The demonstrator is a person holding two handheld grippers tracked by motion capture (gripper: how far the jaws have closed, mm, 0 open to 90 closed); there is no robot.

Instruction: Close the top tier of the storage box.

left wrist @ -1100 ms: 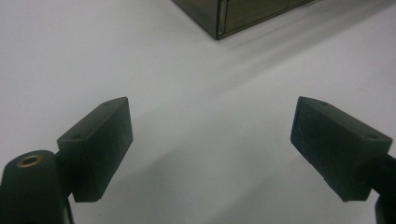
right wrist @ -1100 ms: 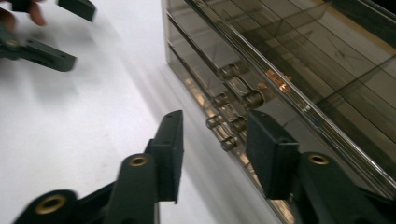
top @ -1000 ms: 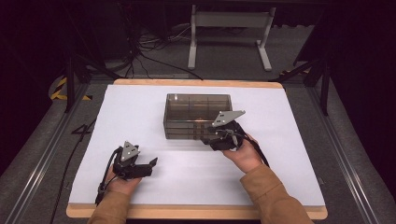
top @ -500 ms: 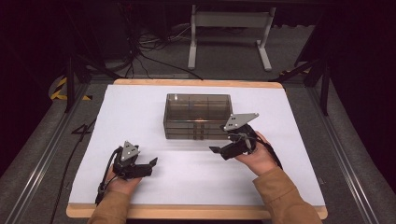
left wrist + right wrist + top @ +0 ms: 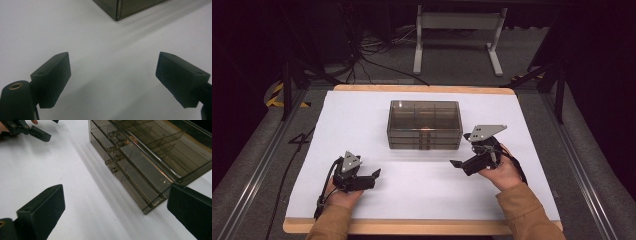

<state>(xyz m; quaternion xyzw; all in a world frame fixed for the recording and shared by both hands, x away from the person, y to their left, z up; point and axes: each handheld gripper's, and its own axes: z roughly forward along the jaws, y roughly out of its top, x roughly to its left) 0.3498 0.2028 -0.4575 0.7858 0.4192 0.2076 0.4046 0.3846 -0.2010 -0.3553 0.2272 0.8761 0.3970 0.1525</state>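
A smoky see-through drawer box (image 5: 424, 125) stands in the middle of the white table top (image 5: 362, 120), its three drawers pushed in and their knobs (image 5: 113, 152) facing the person. My right gripper (image 5: 460, 152) hovers off the box's front right corner, pointing left. Its jaws have just been opening and now stand wide with nothing between them (image 5: 112, 212). My left gripper (image 5: 375, 175) rests low at the near left, open, with only bare table between its fingers (image 5: 112, 75). The box's corner (image 5: 125, 7) lies well ahead of it.
The white sheet covers a wooden board whose near edge (image 5: 422, 227) runs just behind both hands. Grey rails flank the table. Cables and a white stand (image 5: 457, 30) lie on the dark floor beyond the far edge.
My right gripper has drawn back from the front of the box toward the right and the person, and its jaws have spread apart. The left gripper has stayed put.
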